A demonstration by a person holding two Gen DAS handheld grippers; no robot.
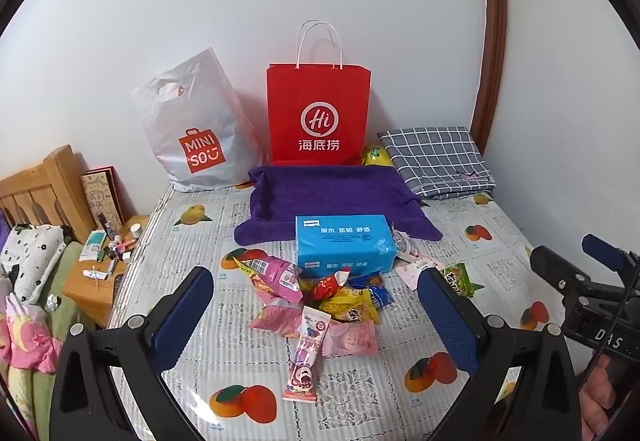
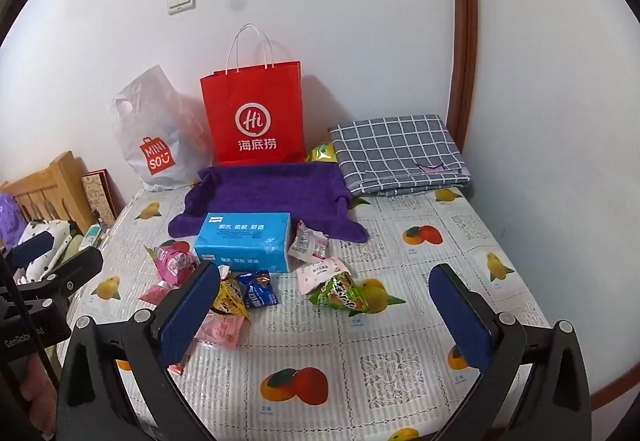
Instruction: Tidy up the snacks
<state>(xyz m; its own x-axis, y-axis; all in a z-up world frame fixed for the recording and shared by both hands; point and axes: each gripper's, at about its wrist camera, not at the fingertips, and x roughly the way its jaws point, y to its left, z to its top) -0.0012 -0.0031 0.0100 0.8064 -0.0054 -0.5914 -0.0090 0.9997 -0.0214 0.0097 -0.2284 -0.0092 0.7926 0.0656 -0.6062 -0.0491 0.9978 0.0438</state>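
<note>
Snacks (image 1: 320,301) were scattered on the fruit-print tablecloth (image 2: 360,341), just before a blue tissue pack (image 1: 344,245). Both the left gripper (image 1: 316,317) and right gripper (image 2: 324,313) were held wide apart, nothing gripped.

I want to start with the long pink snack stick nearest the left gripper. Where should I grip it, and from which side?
Grip the long pink stick at its lower half, which lies alone on the tablecloth; its top meets the pile. Bring the open left gripper from above, fingers across its narrow width.
</note>
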